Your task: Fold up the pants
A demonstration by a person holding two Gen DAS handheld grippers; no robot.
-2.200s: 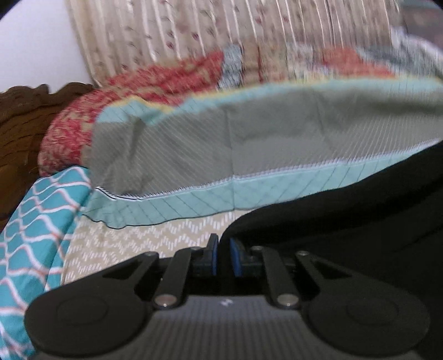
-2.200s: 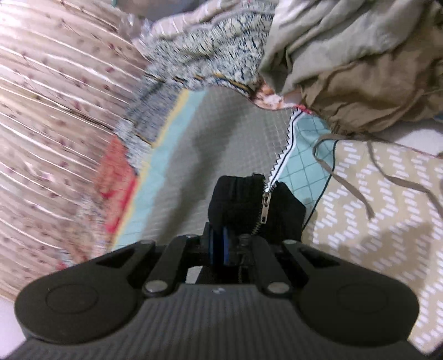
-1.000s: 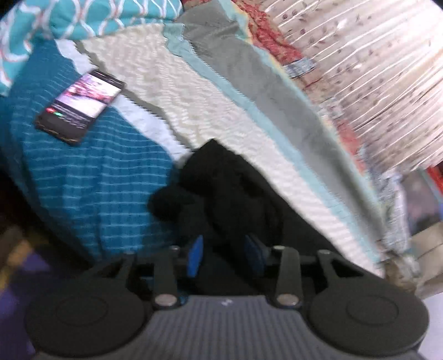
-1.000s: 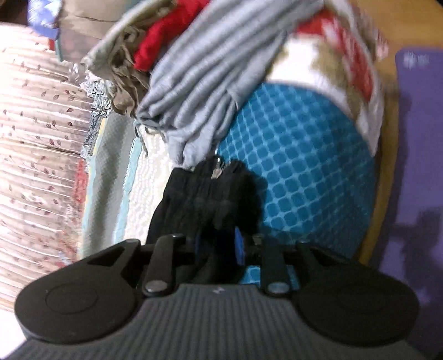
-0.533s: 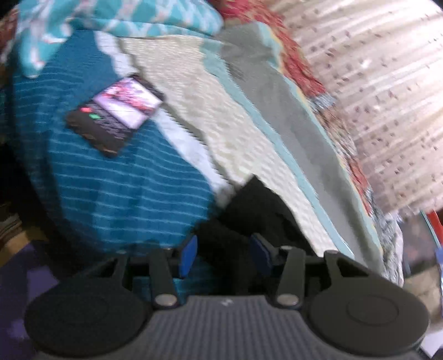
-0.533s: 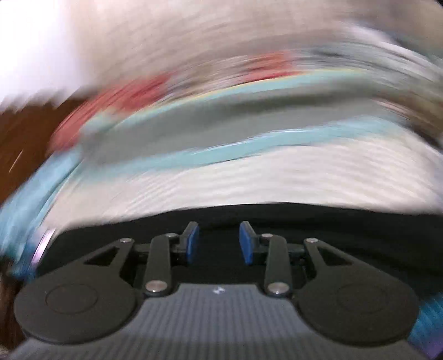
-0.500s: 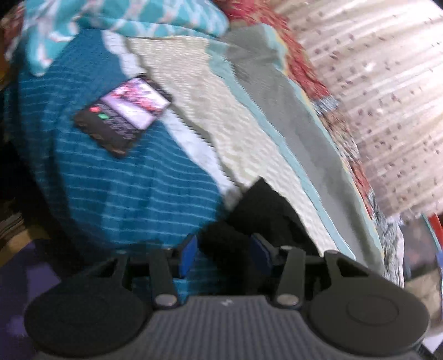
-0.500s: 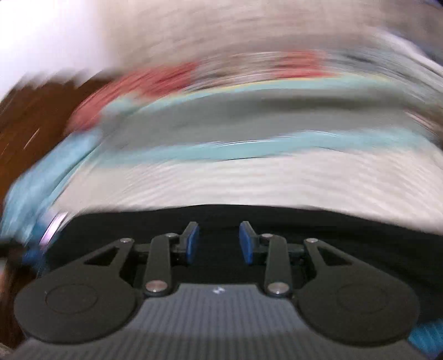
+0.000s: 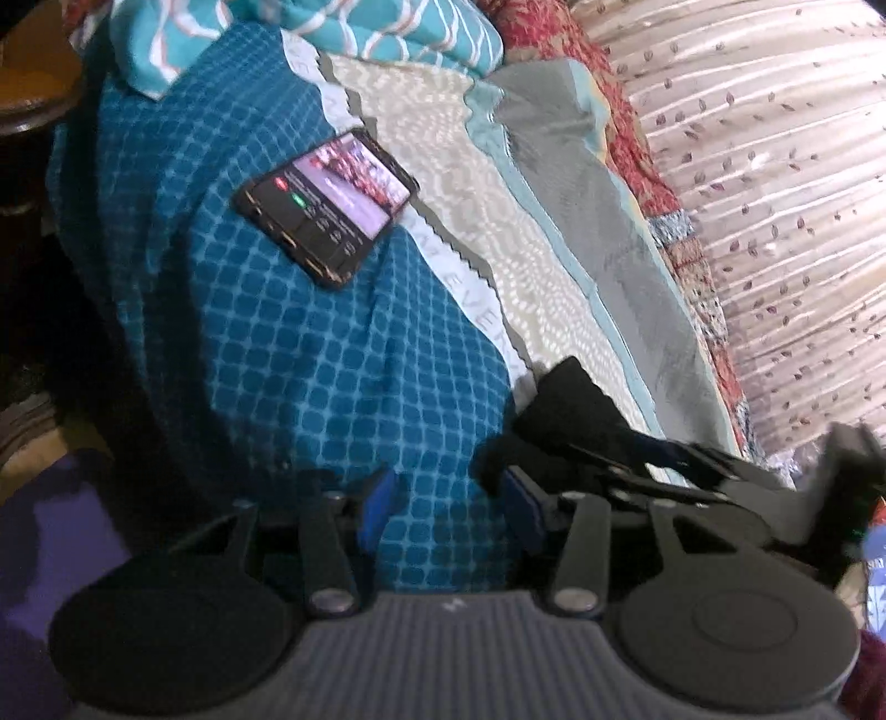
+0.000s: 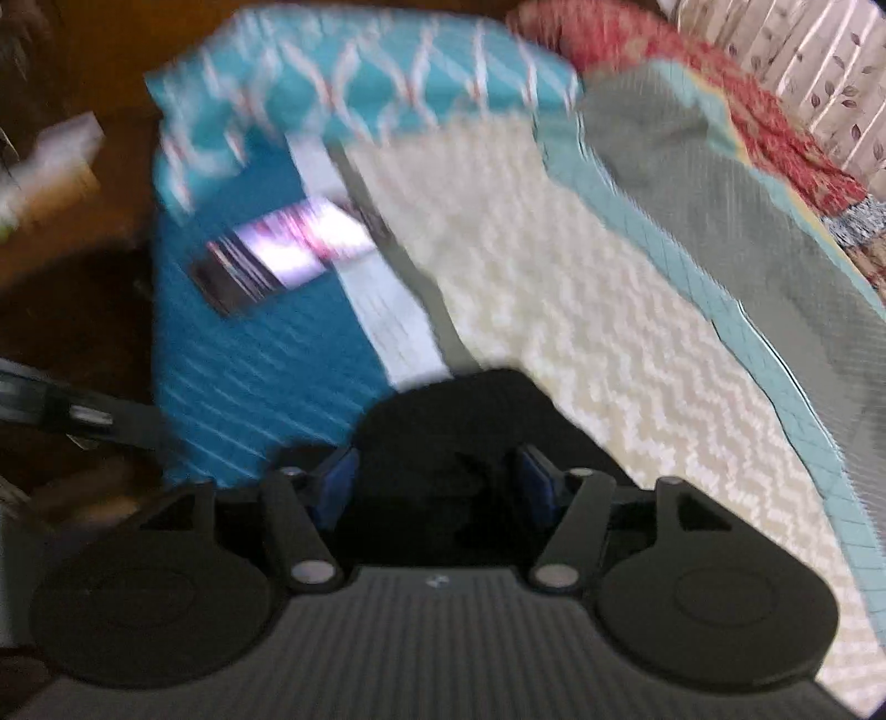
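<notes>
The black pants [image 9: 565, 410] lie on the bed at the edge between the cream zigzag sheet and the blue checked blanket. My left gripper [image 9: 448, 507] is open and empty over the blue blanket, just left of the pants. The right gripper's body shows at the right of the left wrist view [image 9: 692, 471], over the pants. In the right wrist view the pants [image 10: 454, 410] lie directly under and ahead of my right gripper [image 10: 437, 479], which is open, jaws wide, holding nothing.
A phone with a lit screen [image 9: 326, 205] lies on the blue checked blanket [image 9: 310, 354]; it also shows, blurred, in the right wrist view [image 10: 288, 255]. A teal patterned pillow [image 9: 354, 33] lies at the bed's head. A pleated curtain [image 9: 775, 166] hangs behind. Purple floor mat [image 9: 55, 509] lies below.
Both grippers have let go of the pants and opened wide. The left one has drawn back left over the blue blanket. The right one swung round to face the pants' end and the phone.
</notes>
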